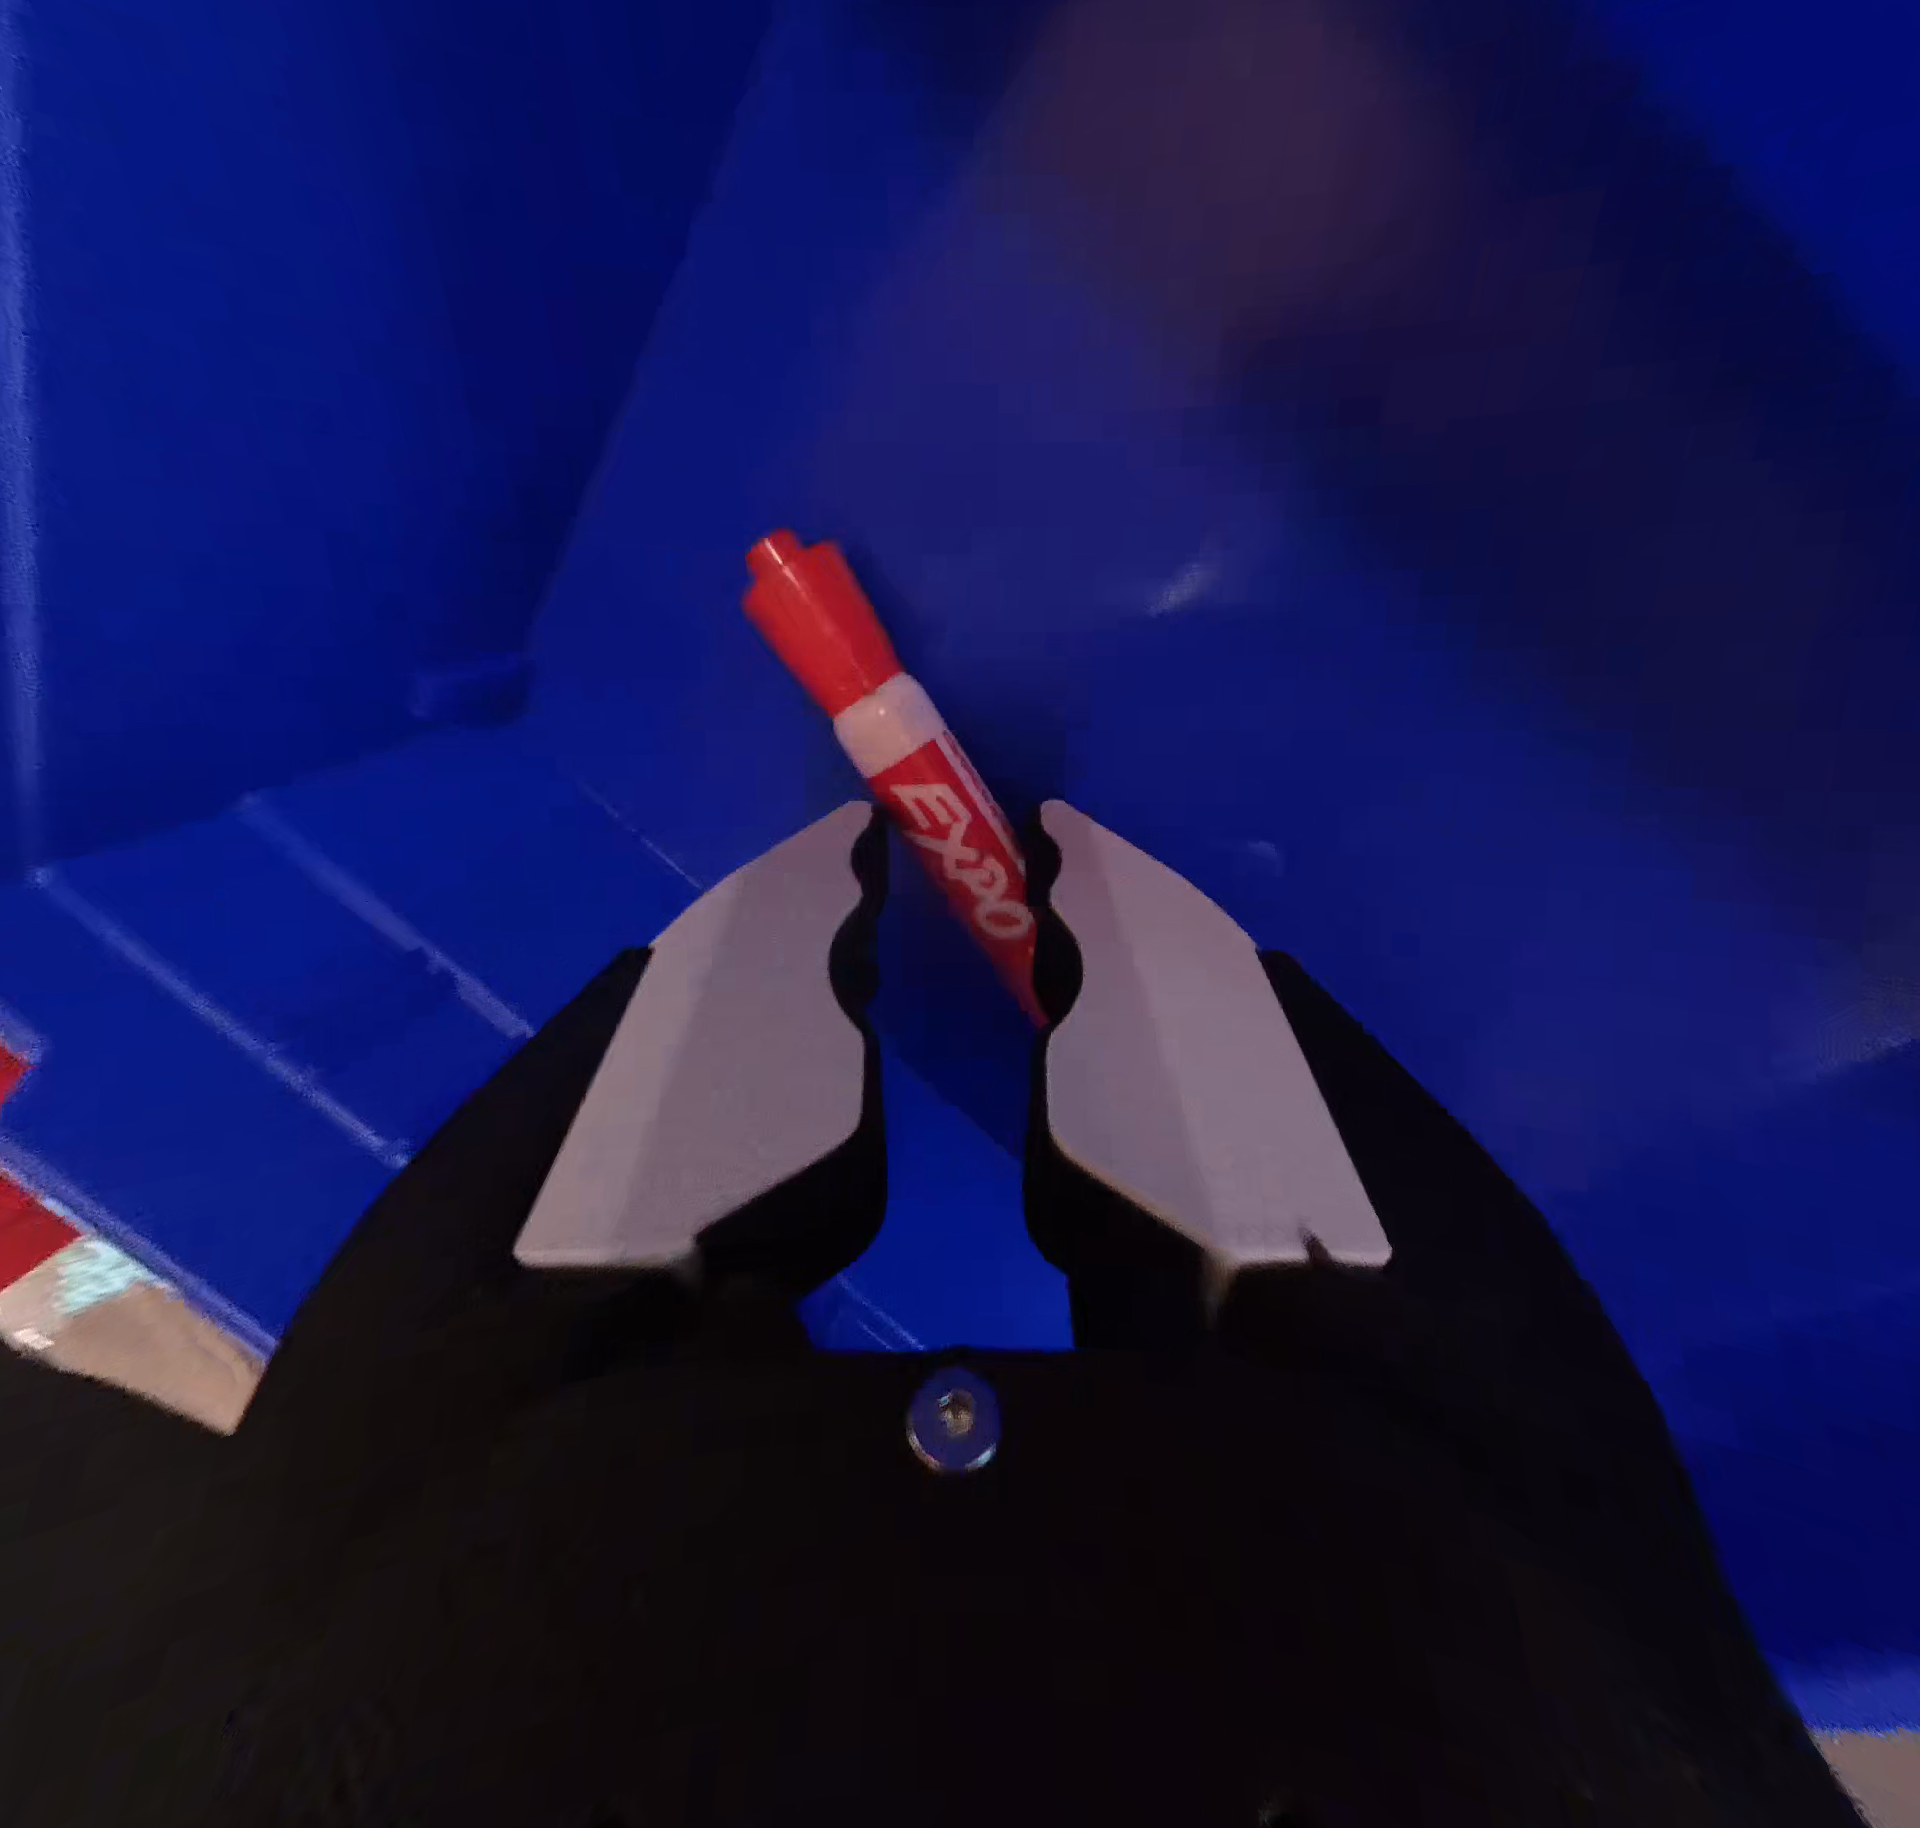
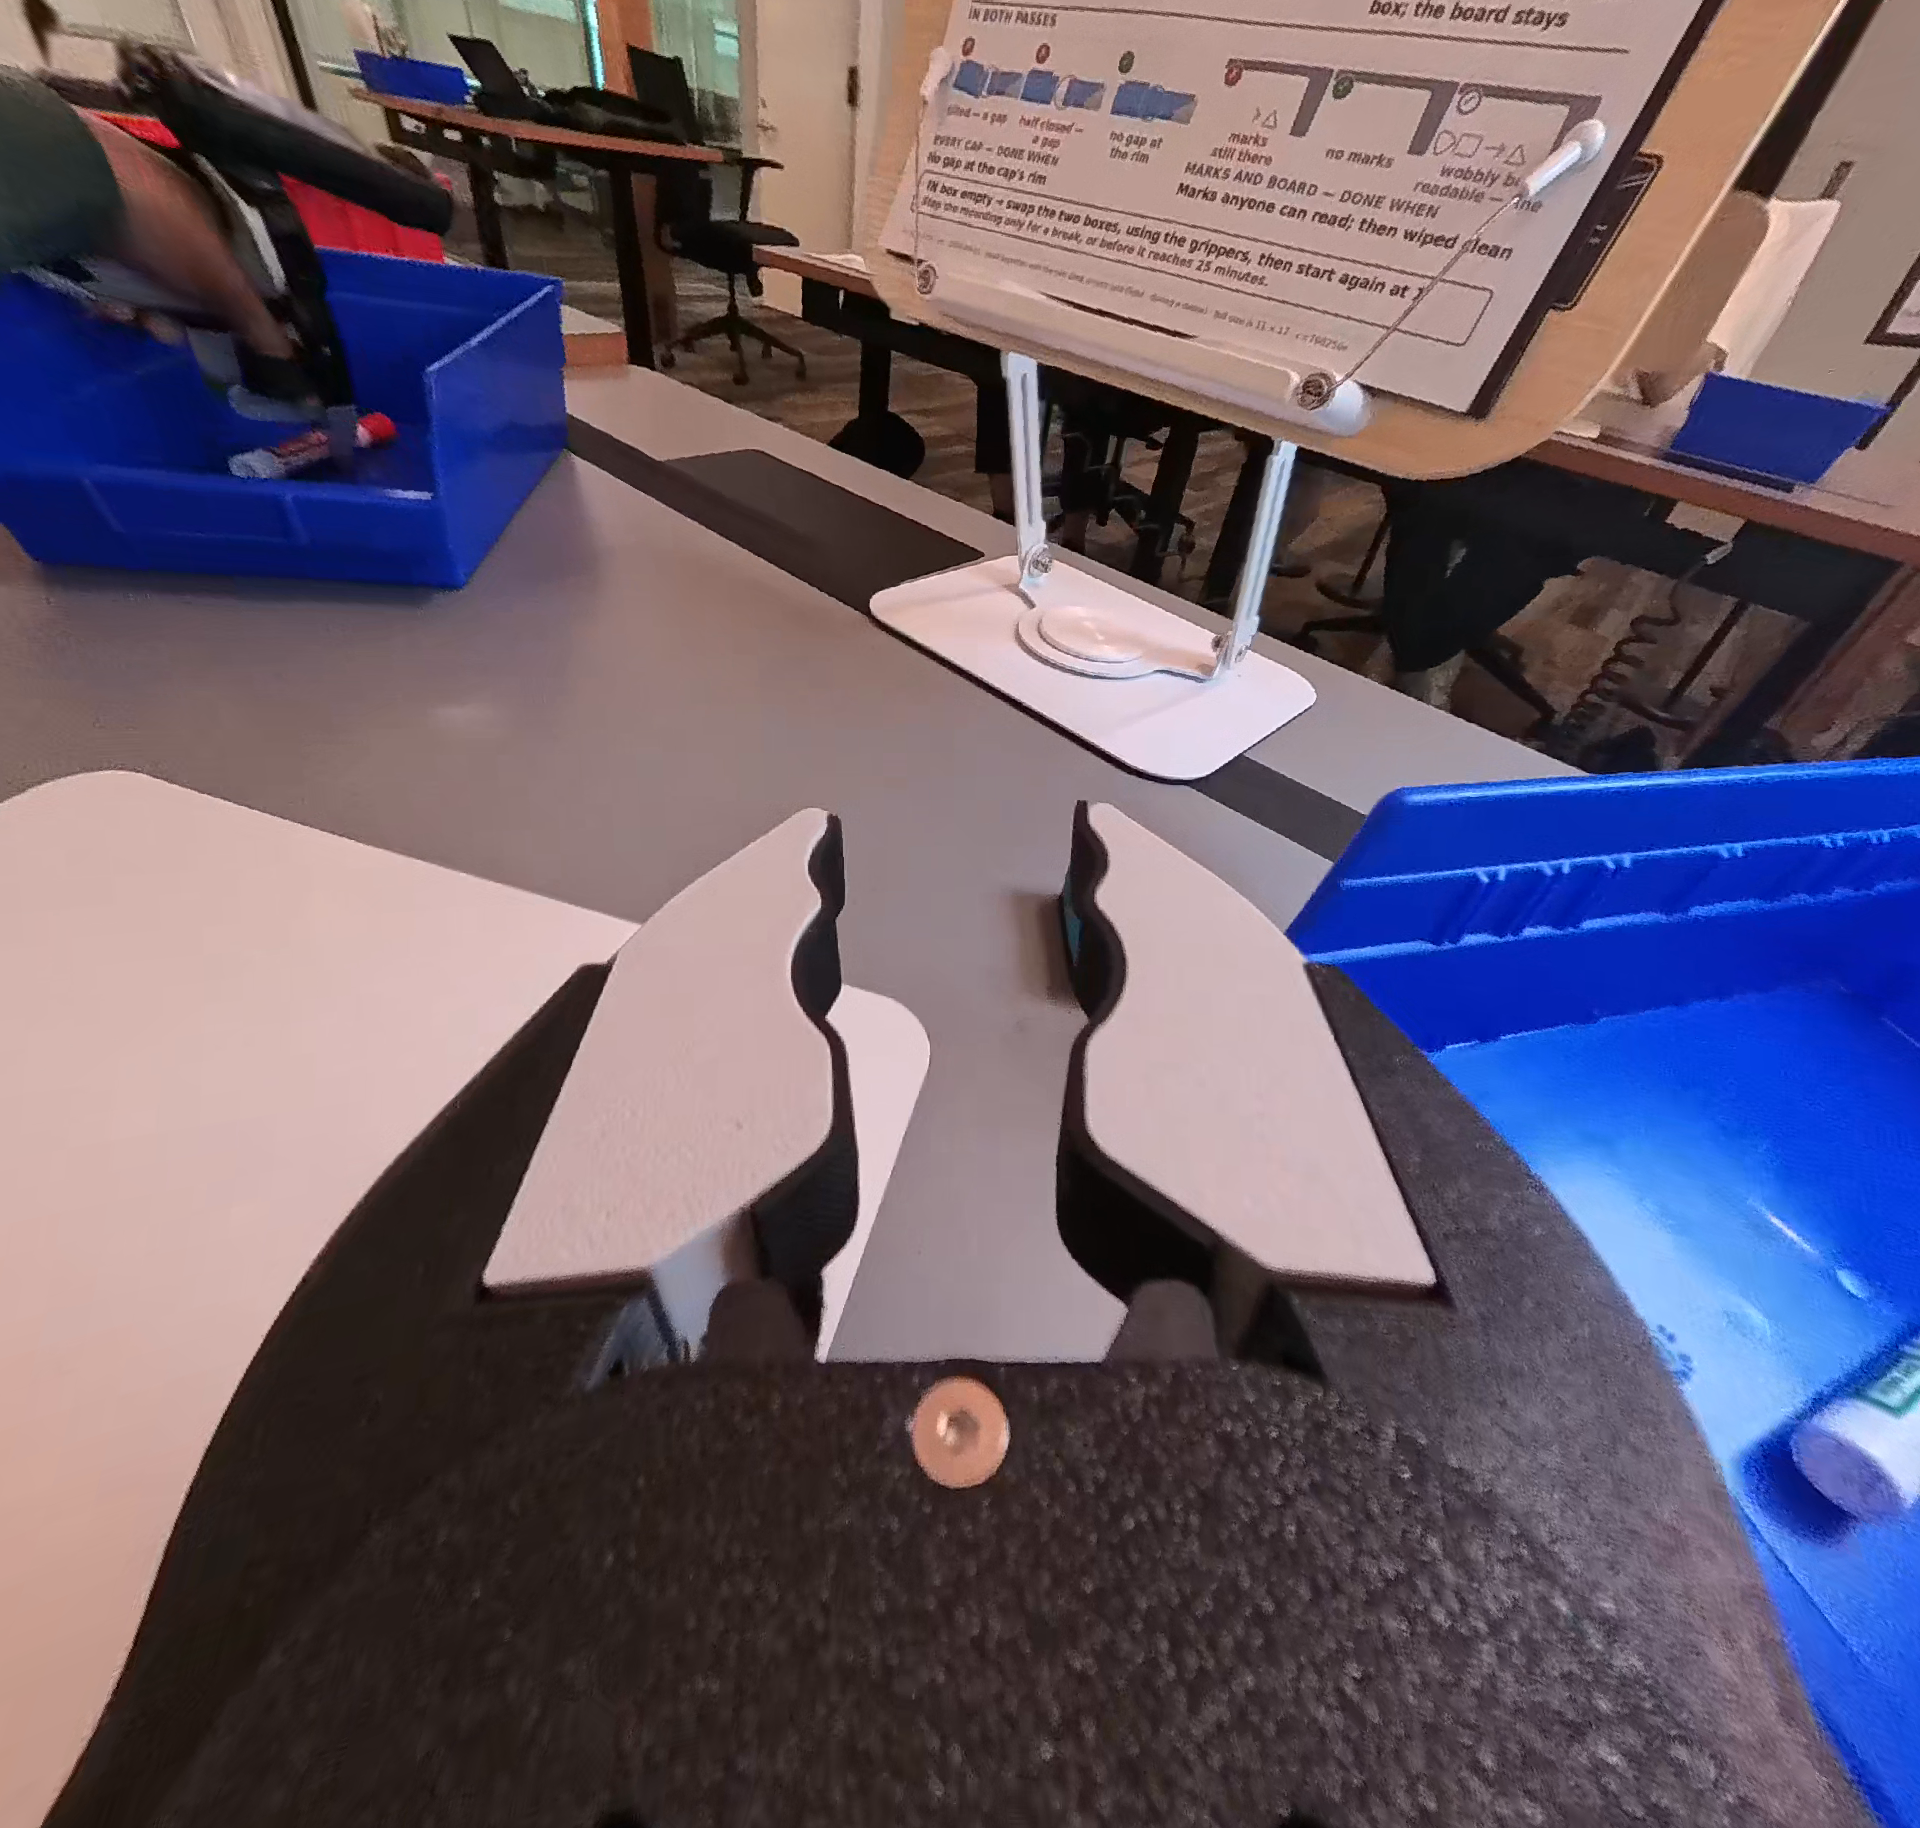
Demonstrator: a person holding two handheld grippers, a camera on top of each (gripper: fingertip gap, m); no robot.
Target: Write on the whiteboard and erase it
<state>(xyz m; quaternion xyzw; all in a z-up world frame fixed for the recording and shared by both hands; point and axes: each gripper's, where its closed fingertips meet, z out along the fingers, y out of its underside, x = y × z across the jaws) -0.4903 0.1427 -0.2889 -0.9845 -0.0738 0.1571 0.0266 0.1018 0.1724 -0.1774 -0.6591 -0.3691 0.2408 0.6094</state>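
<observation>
Grey table, blue bin (image 2: 488, 407) at far-left corner: left gripper (image 1: 956, 905) down inside it, jaws part-spread astride red marker (image 1: 883, 739), not visibly clamped, marker axis angling up-left past the tips; right gripper (image 2: 951, 905) gapes empty, well apart, over whiteboard (image 2: 260, 999) edge.
</observation>
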